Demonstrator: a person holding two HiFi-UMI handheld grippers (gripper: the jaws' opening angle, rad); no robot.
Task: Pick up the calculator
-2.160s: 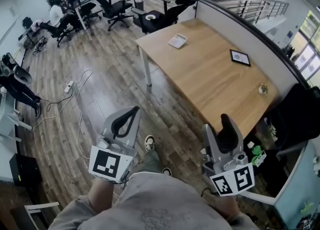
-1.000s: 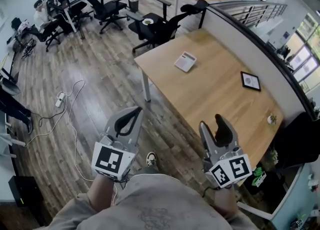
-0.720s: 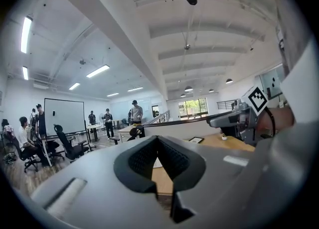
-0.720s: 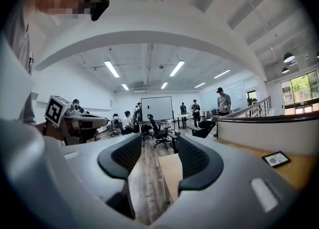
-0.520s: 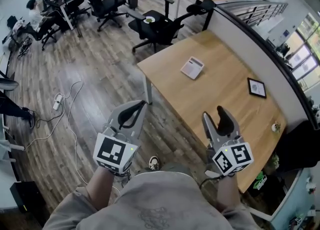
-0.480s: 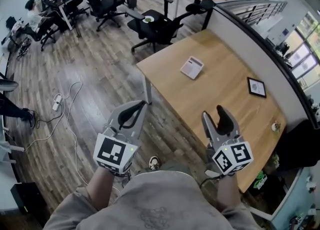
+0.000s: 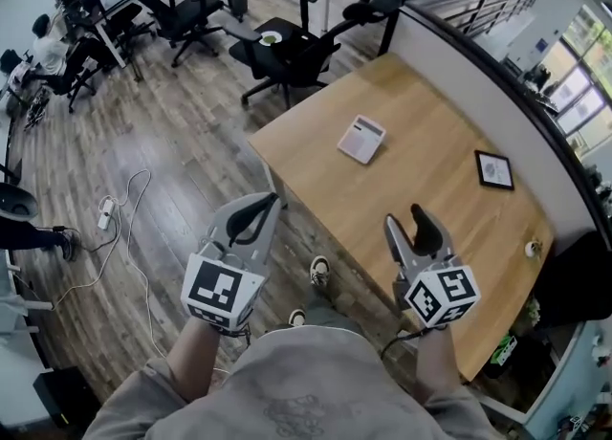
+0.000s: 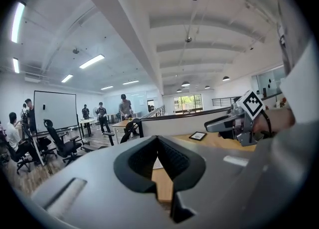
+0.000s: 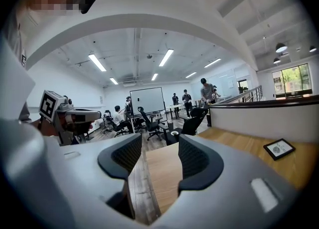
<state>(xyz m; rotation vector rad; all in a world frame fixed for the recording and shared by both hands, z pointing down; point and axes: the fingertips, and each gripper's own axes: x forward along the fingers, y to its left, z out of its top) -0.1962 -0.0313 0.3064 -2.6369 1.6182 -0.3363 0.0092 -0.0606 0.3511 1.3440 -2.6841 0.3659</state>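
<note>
Evidently empty, right gripper (image 7: 413, 223) agape, left gripper (image 7: 251, 221) closed; flat calculator (image 7: 361, 139) lay well apart, toward the left edge of the table (image 7: 435, 204), where a skimming grab might shove it off

You are working in bright, even light. Daylight comes in through the windows (image 7: 588, 94) at the far right, and strip lights (image 9: 167, 57) on the ceiling glow white. Shadows on the wood floor (image 7: 182, 170) are soft and faint. The head view bends strongly toward its edges, curving straight lines. Both gripper views are fisheye circles ringed by a black border. In them the left gripper (image 8: 158, 141) and the right gripper (image 9: 159, 141) fill the near part, pale grey and slightly soft, while the far room is sharper.
</note>
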